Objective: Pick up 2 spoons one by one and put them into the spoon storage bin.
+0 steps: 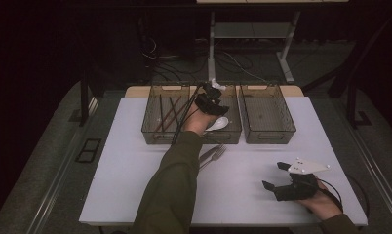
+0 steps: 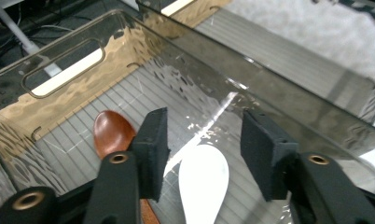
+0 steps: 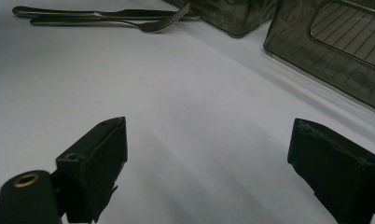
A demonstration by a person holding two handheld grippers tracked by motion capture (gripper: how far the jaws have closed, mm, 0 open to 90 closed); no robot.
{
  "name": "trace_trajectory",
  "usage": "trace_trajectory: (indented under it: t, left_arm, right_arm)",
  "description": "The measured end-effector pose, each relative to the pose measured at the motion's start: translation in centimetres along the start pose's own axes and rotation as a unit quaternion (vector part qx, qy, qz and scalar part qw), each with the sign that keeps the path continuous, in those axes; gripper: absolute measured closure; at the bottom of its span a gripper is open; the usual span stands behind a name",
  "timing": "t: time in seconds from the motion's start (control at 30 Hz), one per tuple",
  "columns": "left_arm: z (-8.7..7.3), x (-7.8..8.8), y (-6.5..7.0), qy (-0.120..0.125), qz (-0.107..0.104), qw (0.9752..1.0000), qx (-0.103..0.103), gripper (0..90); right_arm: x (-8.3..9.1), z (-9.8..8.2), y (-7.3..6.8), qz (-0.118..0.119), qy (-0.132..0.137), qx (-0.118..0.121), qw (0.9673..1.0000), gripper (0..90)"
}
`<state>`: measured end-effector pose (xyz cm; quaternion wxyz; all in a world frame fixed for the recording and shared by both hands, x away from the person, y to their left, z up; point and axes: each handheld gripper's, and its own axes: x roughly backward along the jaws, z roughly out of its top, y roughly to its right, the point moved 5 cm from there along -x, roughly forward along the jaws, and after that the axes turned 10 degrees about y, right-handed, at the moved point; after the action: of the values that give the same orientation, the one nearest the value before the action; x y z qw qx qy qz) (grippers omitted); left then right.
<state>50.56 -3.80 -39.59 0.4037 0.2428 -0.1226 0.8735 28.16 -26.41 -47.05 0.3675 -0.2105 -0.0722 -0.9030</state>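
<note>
Over the middle smoked-plastic bin (image 1: 234,130) hangs my left gripper (image 1: 211,100), pointing down into it. In the left gripper view its jaws (image 2: 204,135) stand apart, open, with nothing pressed between the pads. Below the gap a white spoon (image 2: 202,179) lies on the bin's ribbed floor (image 2: 83,149), beside a brown wooden spoon (image 2: 112,133). The white spoon (image 1: 218,123) also shows near the bin's front wall. My right gripper (image 1: 276,175) rests low over the table's front right, open (image 3: 206,154) with only bare table between its jaws.
A metal fork (image 1: 216,152) and knife (image 1: 206,153) lie on the white table (image 1: 135,170) in front of the middle bin. The left bin (image 1: 152,127) holds several chopsticks (image 1: 167,113). The right bin (image 1: 267,114) stands beside the middle one.
</note>
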Motion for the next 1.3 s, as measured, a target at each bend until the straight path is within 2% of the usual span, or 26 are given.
trace_trajectory:
  t: [0.03,0.1,0.37,0.63,0.7,0.97,1.3]
  left_arm:
    - [0.1,0.2,0.1,0.003,-0.006,1.0000,0.006,48.5]
    - [0.2,0.8,0.3,0.008,-0.010,0.9999,0.002,47.1]
    - [0.3,3.3,1.2,0.030,-0.040,0.9987,0.007,38.9]
    - [-0.2,5.9,2.9,0.048,-0.067,0.9964,-0.022,34.8]
    - [-0.5,6.3,3.3,0.045,-0.076,0.9959,-0.023,32.5]
    - [-2.5,8.0,4.3,0.039,-0.087,0.9950,-0.031,26.0]
    - [-5.3,10.0,5.3,0.035,-0.089,0.9950,-0.030,23.5]
  right_arm:
    - [0.0,0.0,0.0,0.000,-0.001,-0.001,1.0000,11.9]
    - [0.0,0.0,0.0,-0.001,-0.001,-0.004,1.0000,11.9]
    - [-0.1,0.0,0.0,0.001,-0.003,0.002,1.0000,11.9]
    - [-0.2,-0.1,0.1,-0.002,-0.005,-0.005,1.0000,12.0]
    - [-0.2,-0.1,0.1,-0.003,-0.005,-0.003,1.0000,11.9]
    - [-0.2,-0.1,0.0,-0.003,-0.005,-0.005,1.0000,11.9]
    - [-0.2,-0.1,0.1,-0.005,-0.006,-0.007,0.9999,11.9]
